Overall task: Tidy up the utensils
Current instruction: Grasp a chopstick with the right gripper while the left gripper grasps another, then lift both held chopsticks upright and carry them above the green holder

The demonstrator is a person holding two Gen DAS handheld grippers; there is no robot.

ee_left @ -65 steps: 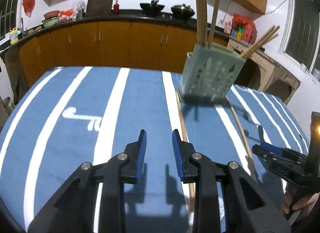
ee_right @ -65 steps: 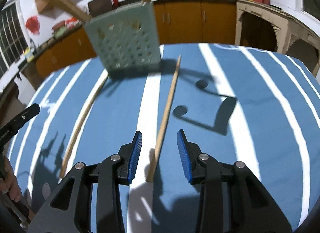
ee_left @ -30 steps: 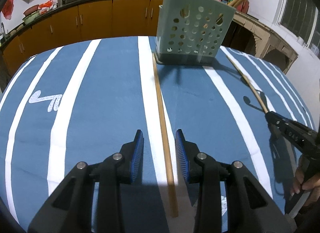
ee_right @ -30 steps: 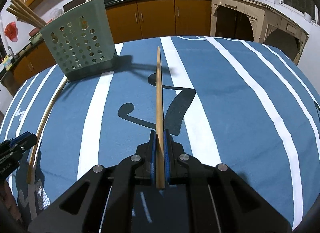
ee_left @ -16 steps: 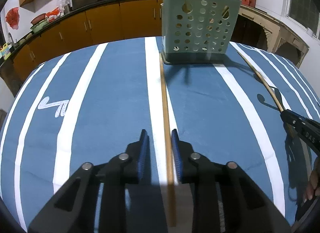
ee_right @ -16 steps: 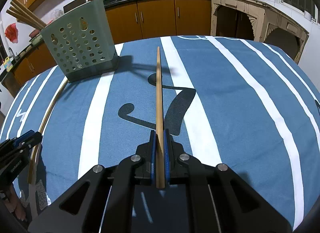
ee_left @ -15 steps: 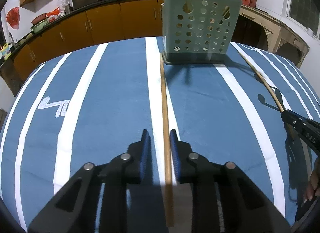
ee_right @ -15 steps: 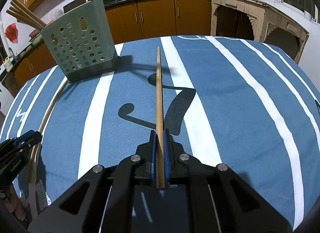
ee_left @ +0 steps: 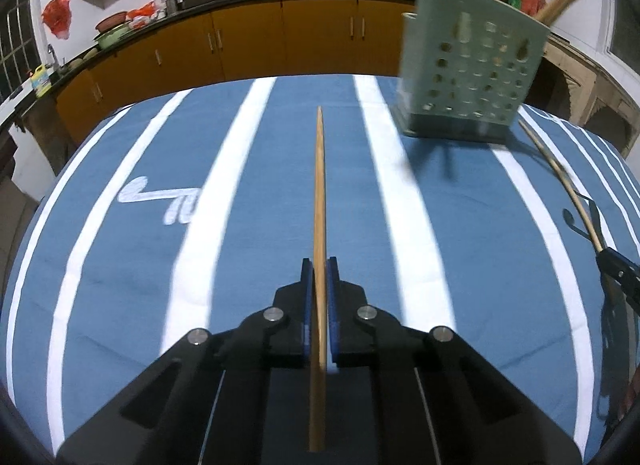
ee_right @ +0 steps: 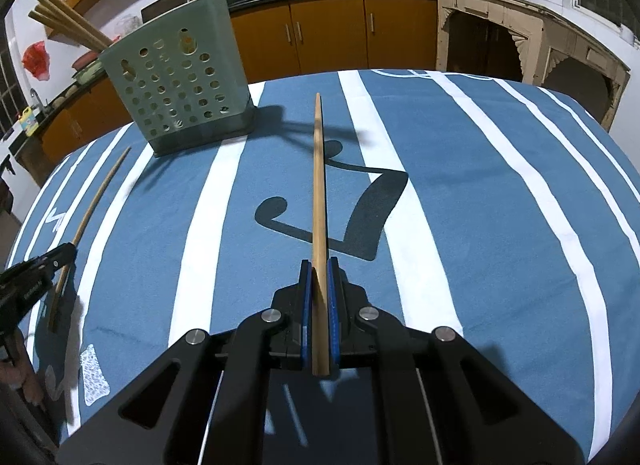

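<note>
1. Counting the loose pieces: 2 long wooden chopsticks, 1 in each gripper, none lying free on the cloth.
2. Left gripper (ee_left: pixel 319 265): its jaws have just been closing and now pinch the left chopstick (ee_left: pixel 319 193) near its thick end; the thin tip points out over the blue striped surface (ee_left: pixel 260 225).
3. Right gripper (ee_right: pixel 319 267): jaws clamped on the right chopstick (ee_right: pixel 319 185), tip aimed past the holder's right side.
4. 1 pale green perforated holder (ee_right: pixel 180 85) stands toward the far edge of the surface, several more sticks already standing in it; the exact number is unclear.
5. Open room: wide bare cloth lies between both grippers and the holder, and to the right of the right chopstick out to the surface's edge.
6. Orange cabinets (ee_right: pixel 328 33) lie beyond the far edge.
</note>
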